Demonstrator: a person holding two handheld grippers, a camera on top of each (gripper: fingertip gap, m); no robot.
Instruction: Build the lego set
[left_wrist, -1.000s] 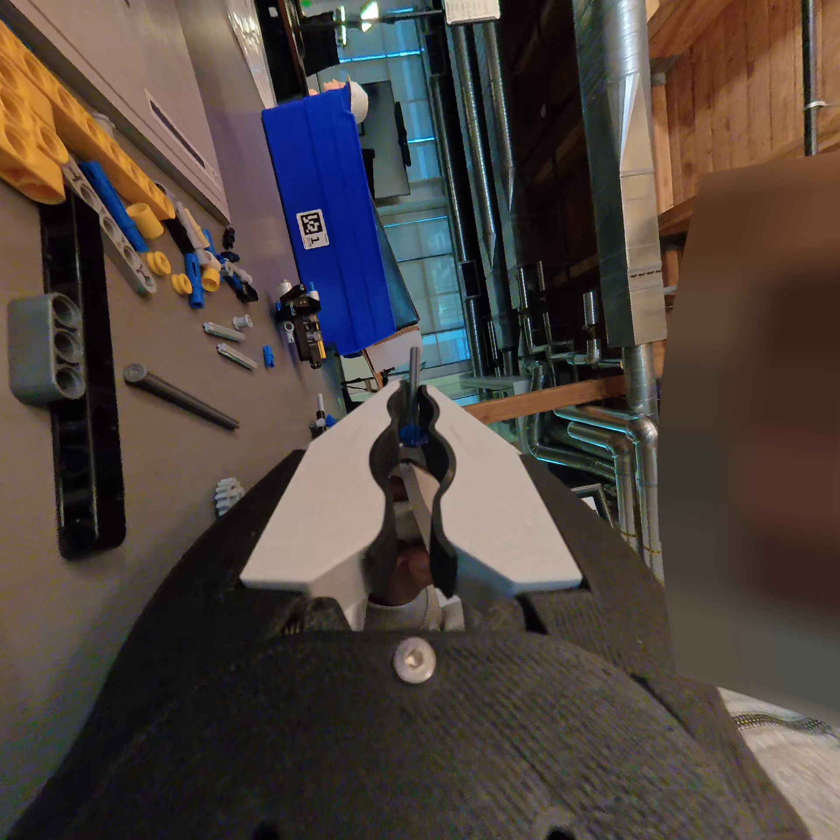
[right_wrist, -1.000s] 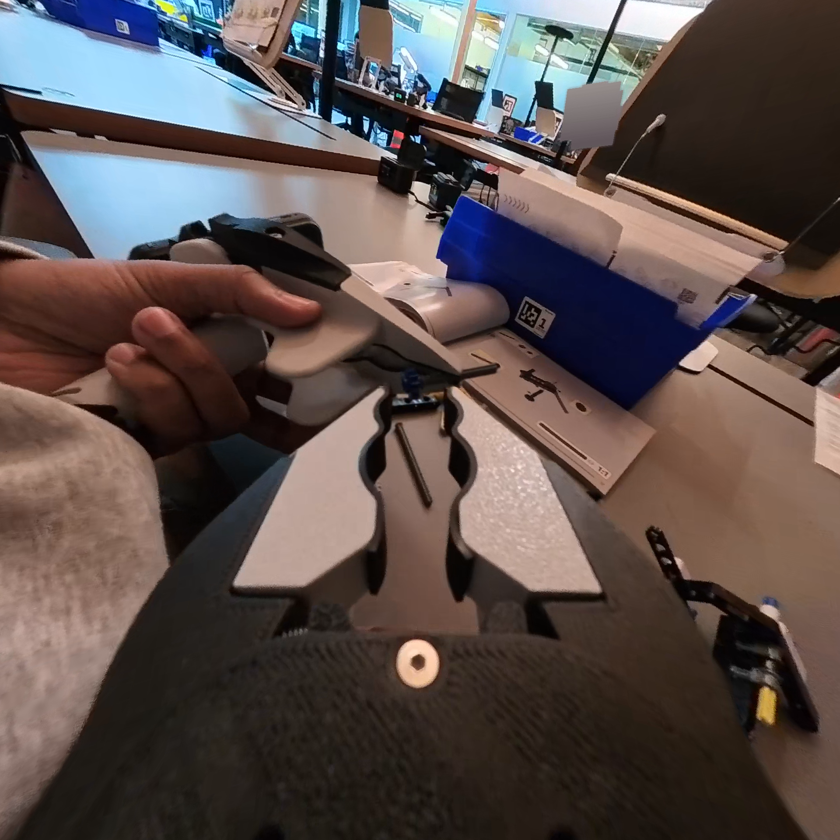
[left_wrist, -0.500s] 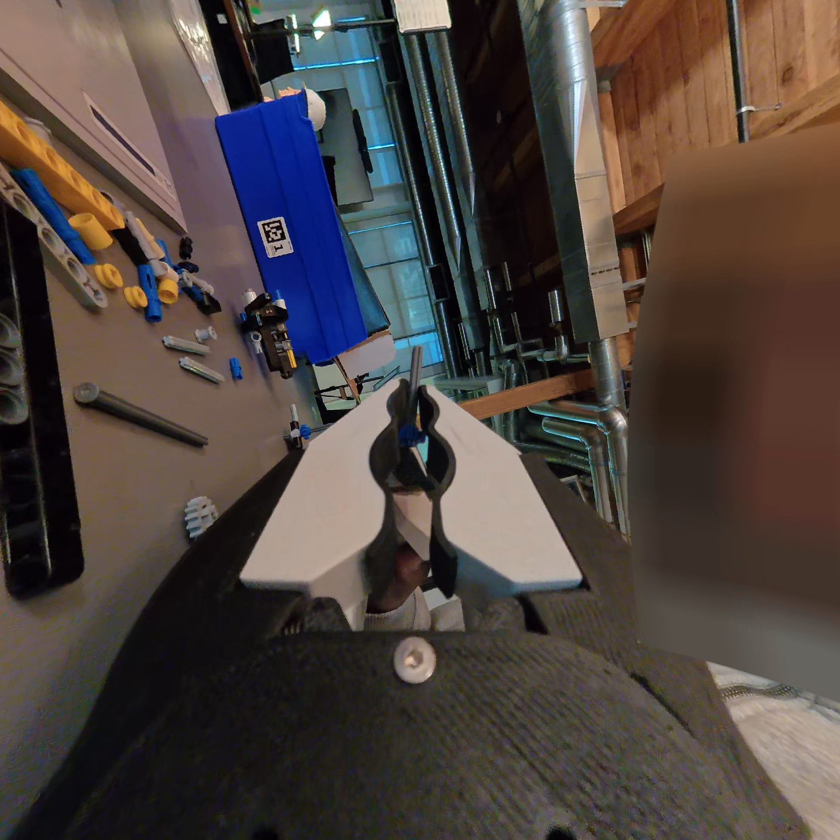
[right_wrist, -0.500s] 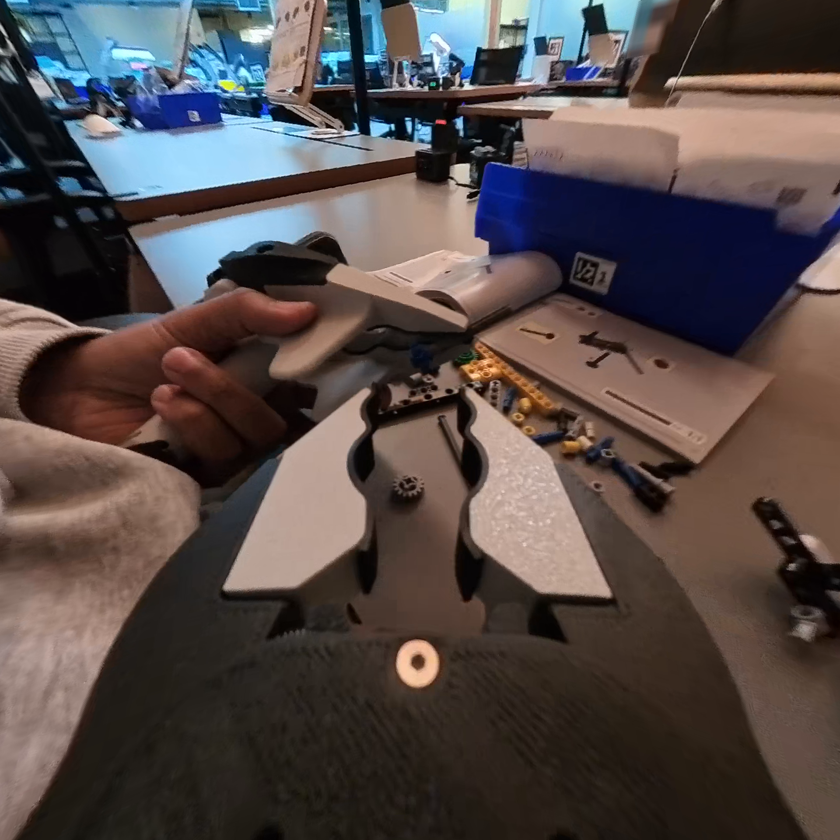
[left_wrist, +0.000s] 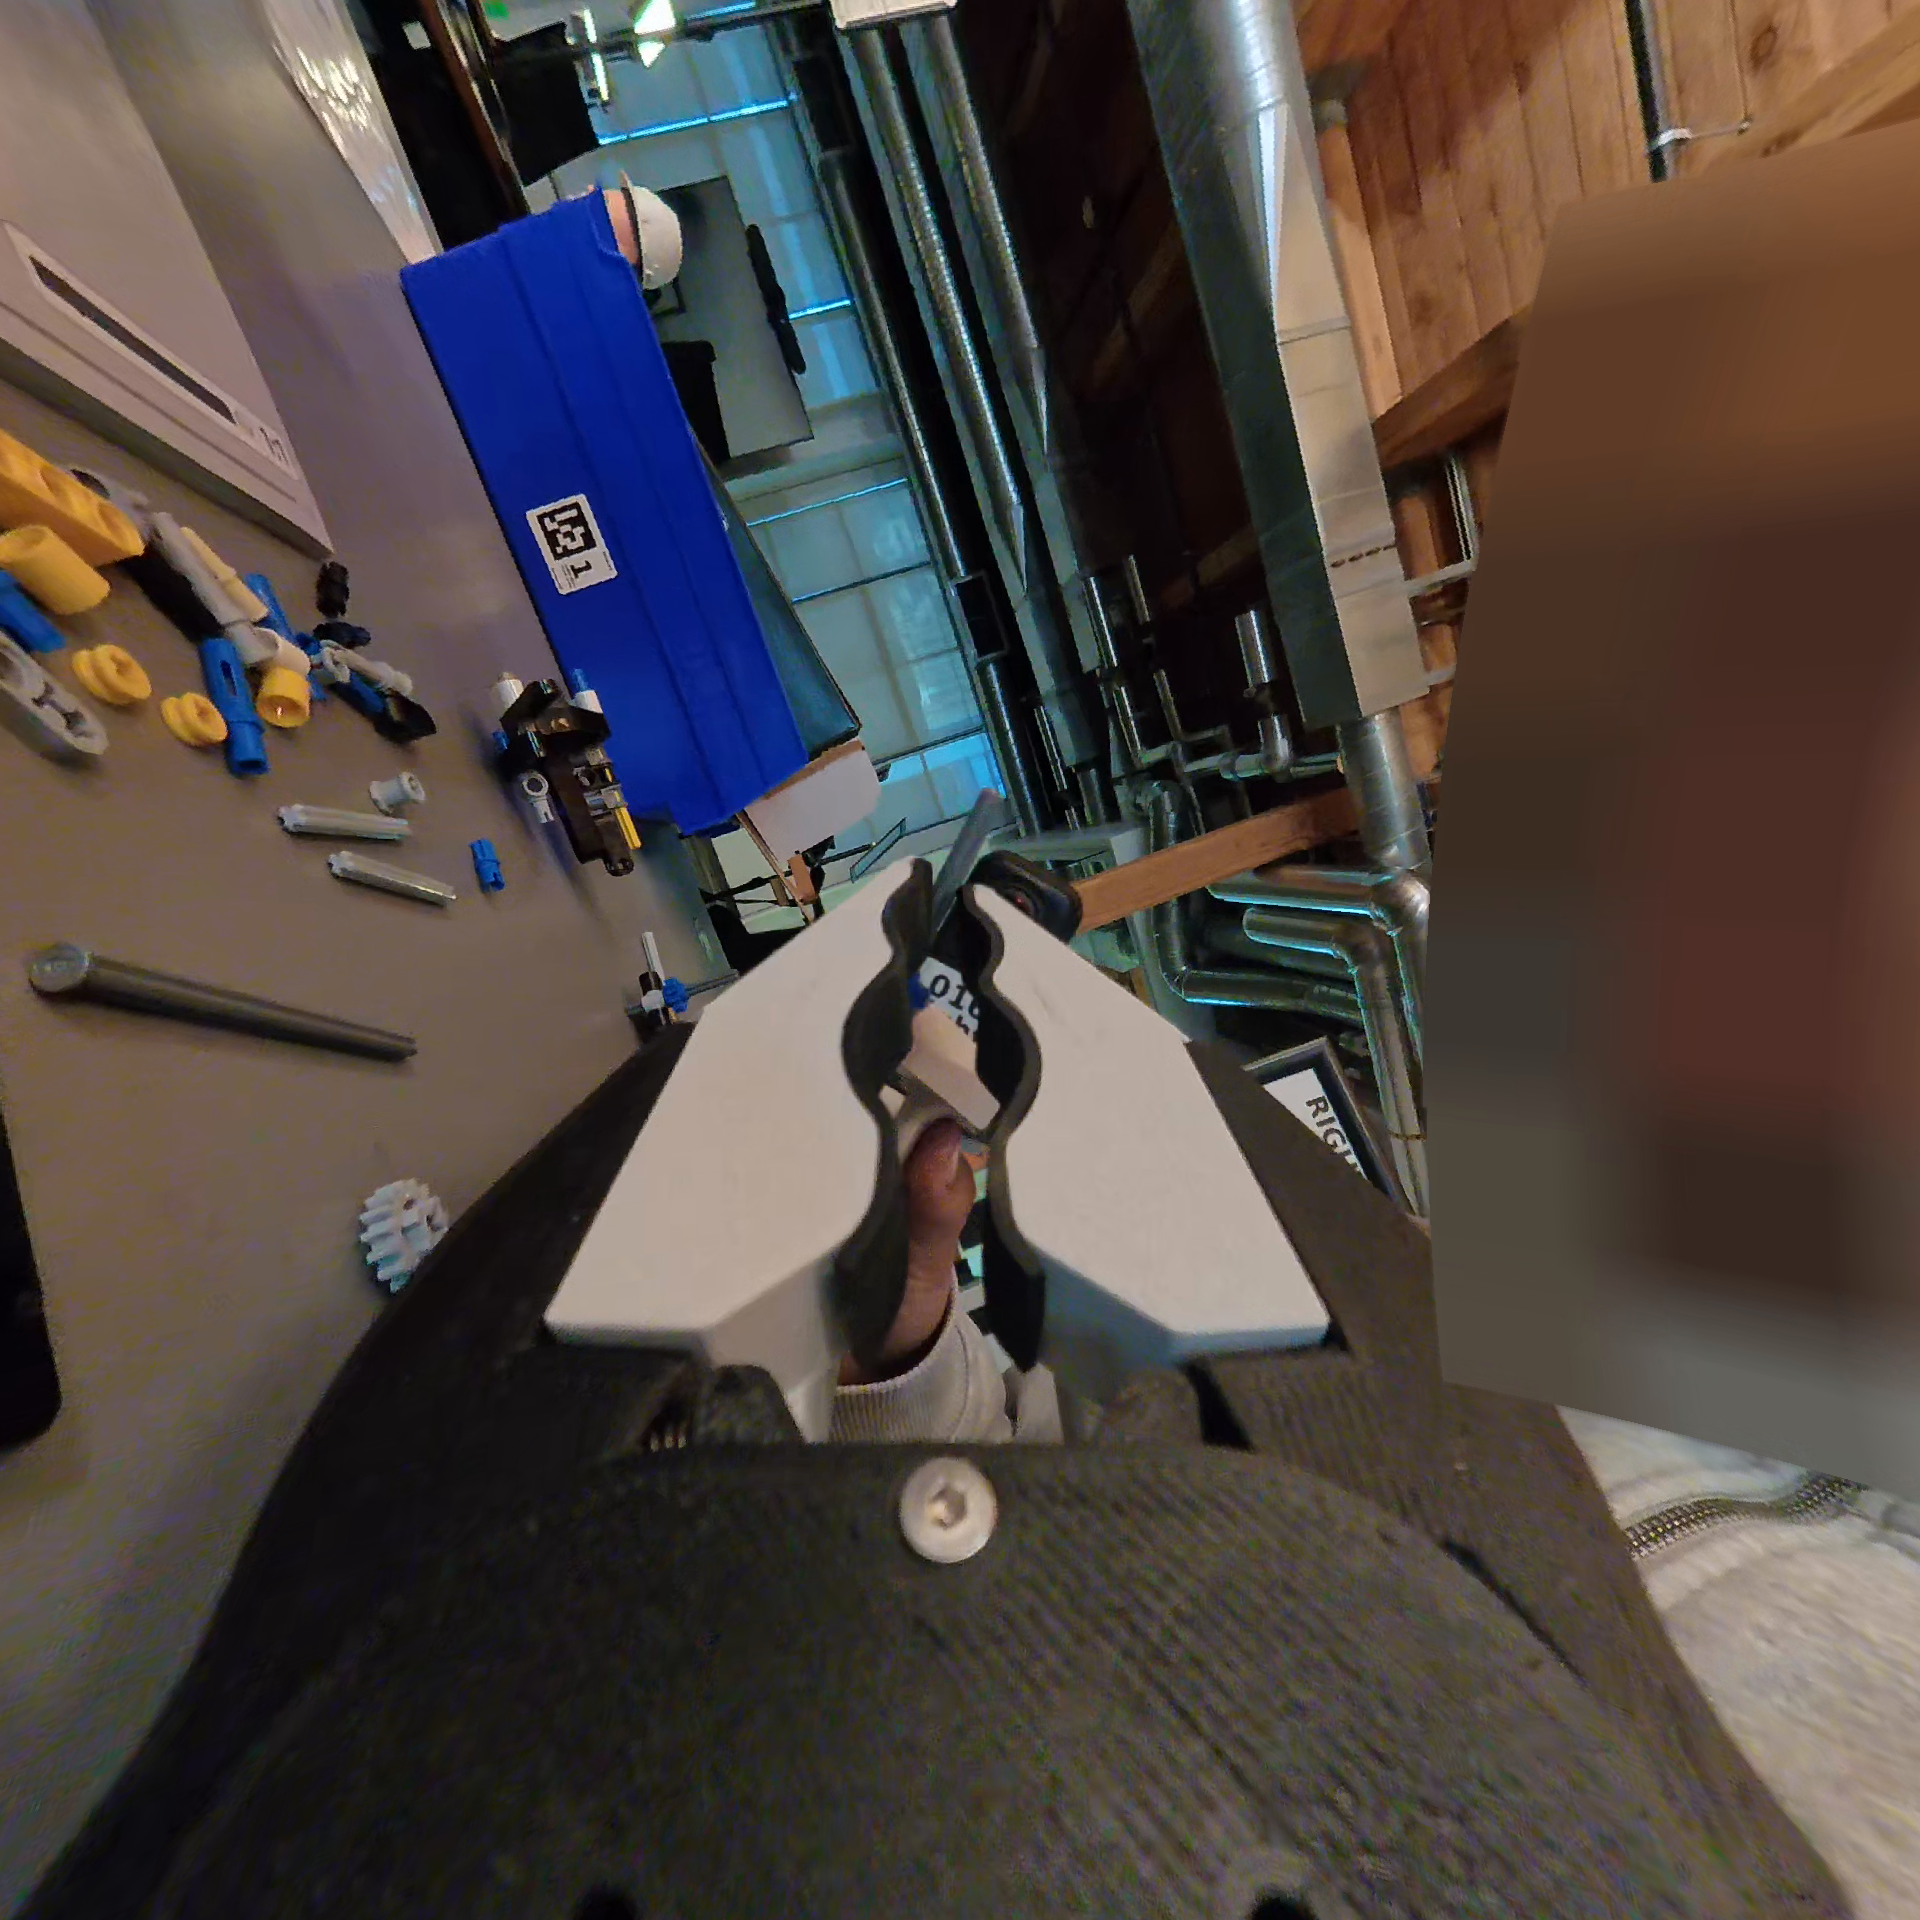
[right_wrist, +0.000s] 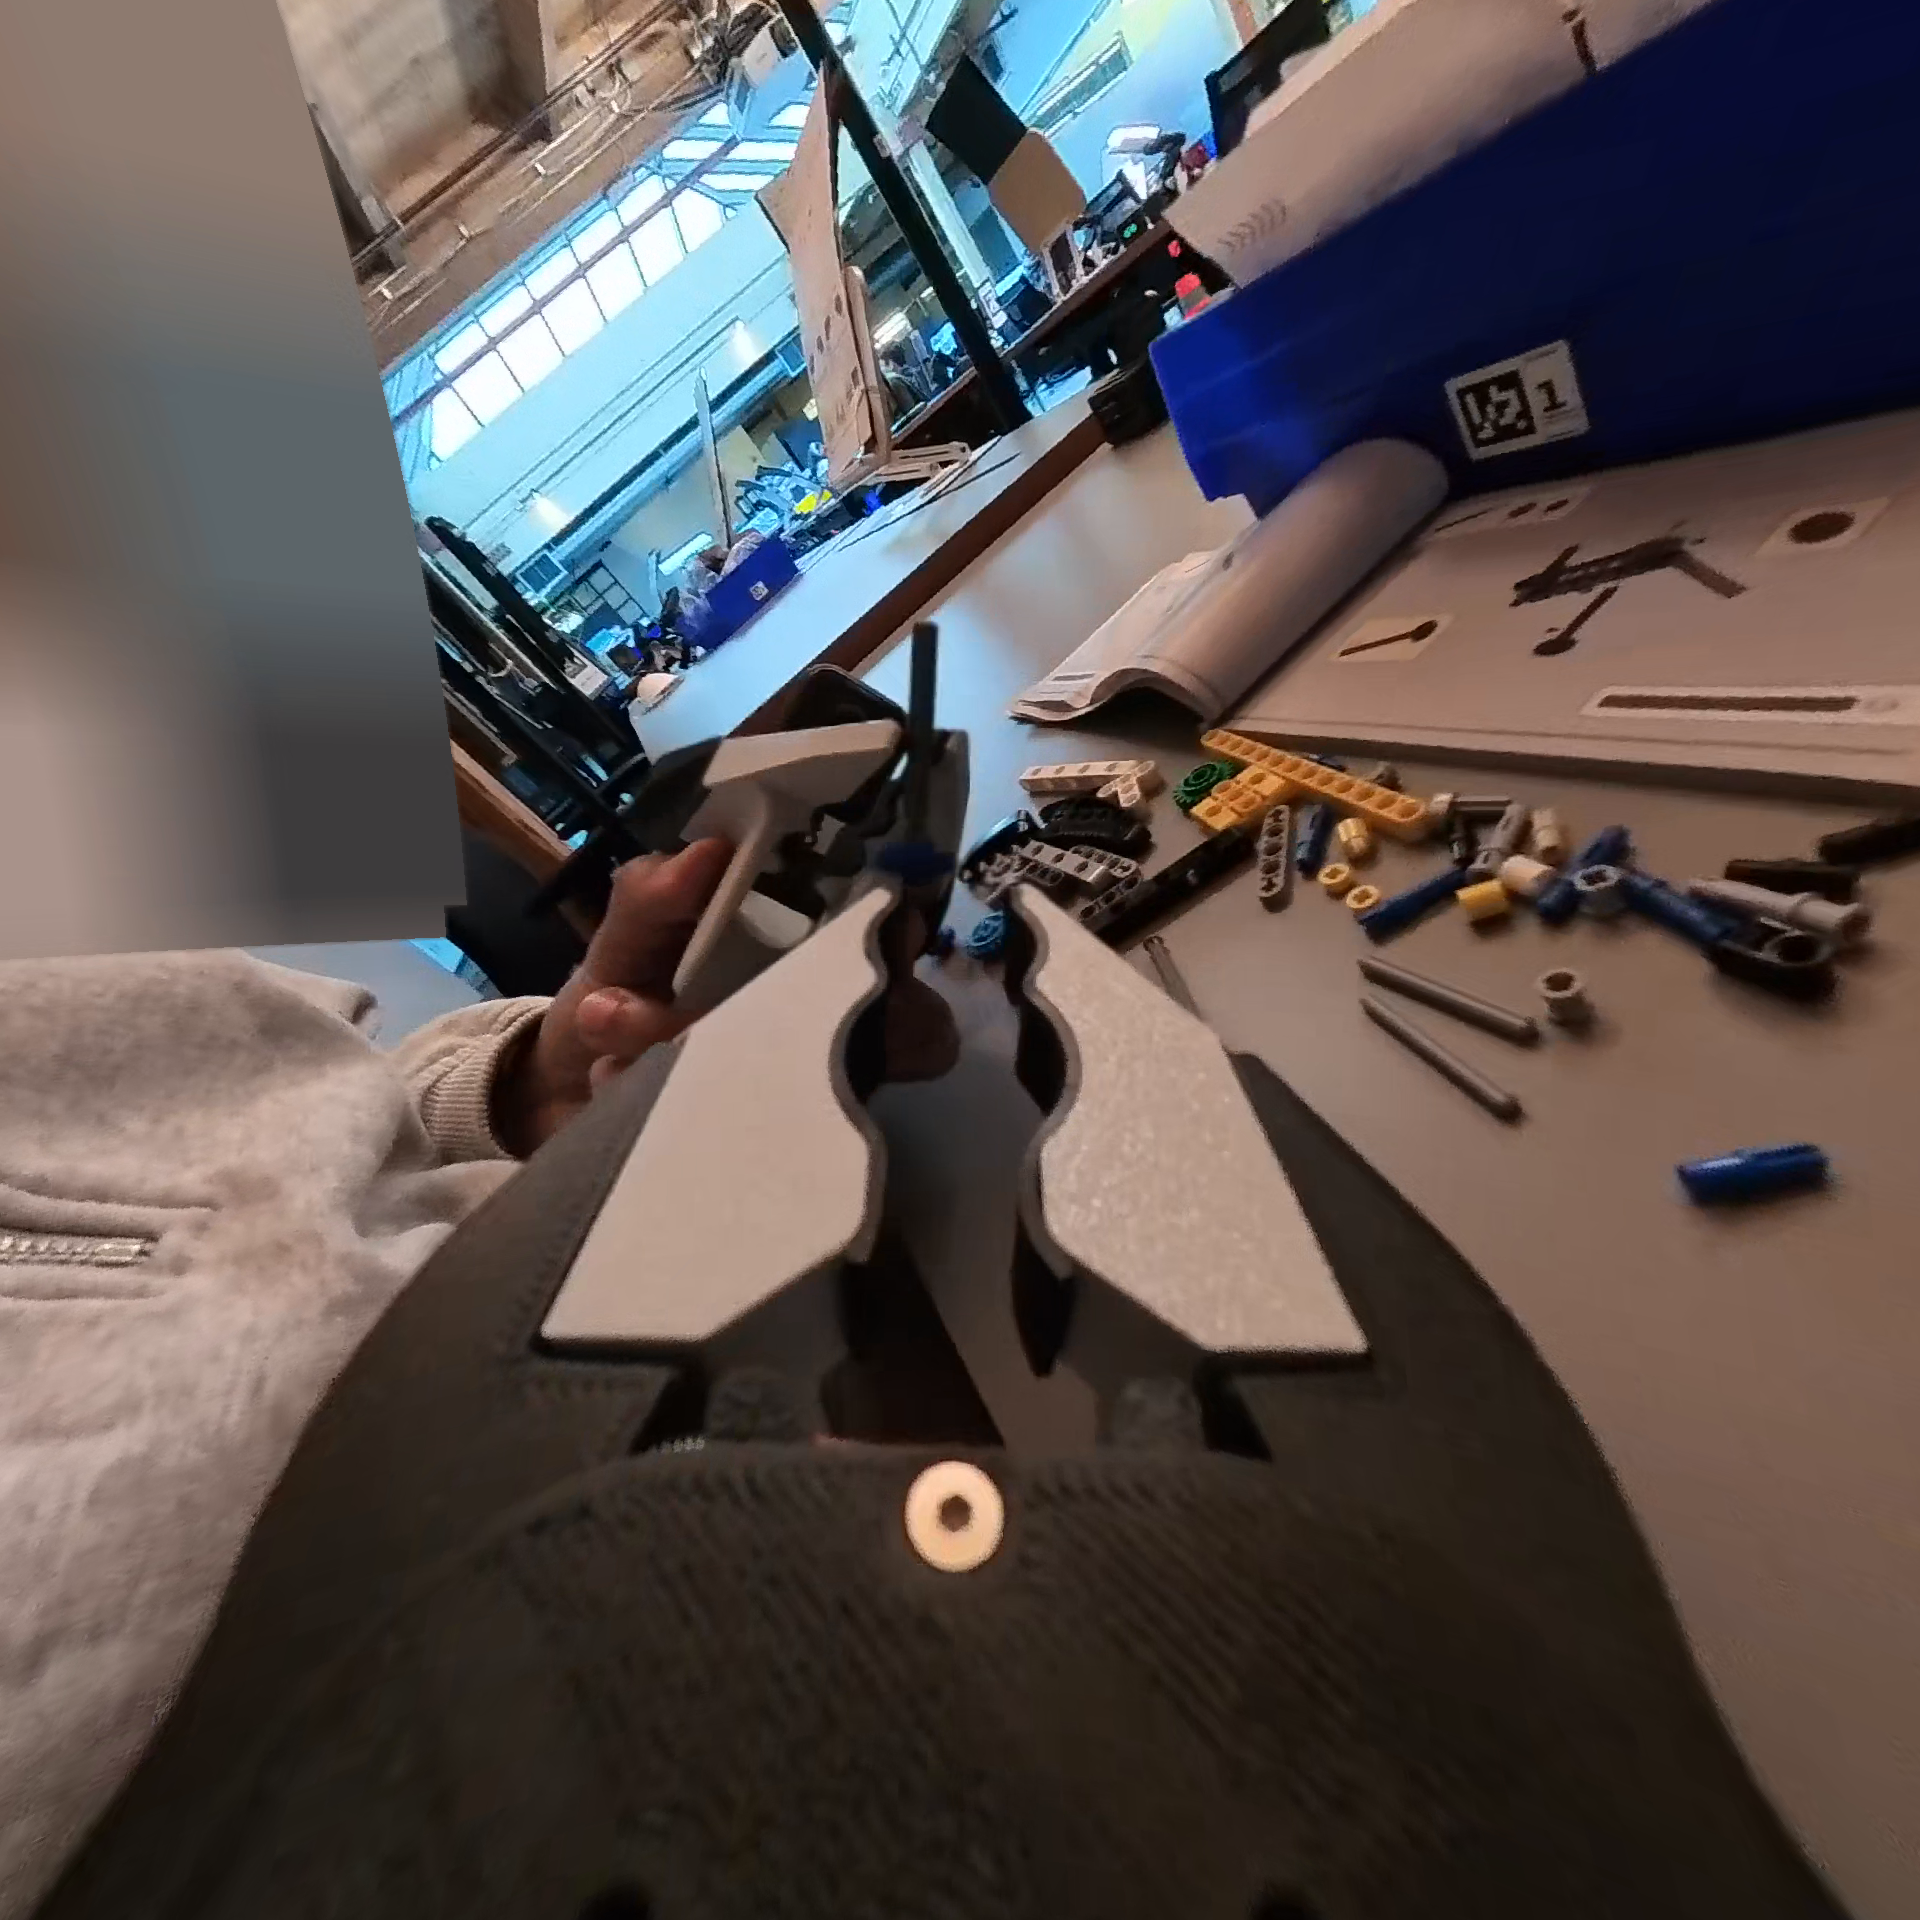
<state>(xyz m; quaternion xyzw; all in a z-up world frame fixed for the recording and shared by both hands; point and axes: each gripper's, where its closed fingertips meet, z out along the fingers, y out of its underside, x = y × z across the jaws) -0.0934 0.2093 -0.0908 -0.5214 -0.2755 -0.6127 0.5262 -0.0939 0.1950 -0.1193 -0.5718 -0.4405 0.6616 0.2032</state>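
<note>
Up off the grey table (right_wrist: 1558, 1299), the left gripper (left_wrist: 940, 904) is clamped on a thin dark grey axle with a blue bushing (right_wrist: 920, 717), while the right gripper (right_wrist: 956, 904) sits open and empty. Looks early: one small black sub-assembly (left_wrist: 566, 764) built, and most loose yellow, blue and grey pieces (right_wrist: 1455, 862) are still scattered.

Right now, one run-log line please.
left claw: shut on dark axle | right claw: open, empty | loose parts: on table
</note>
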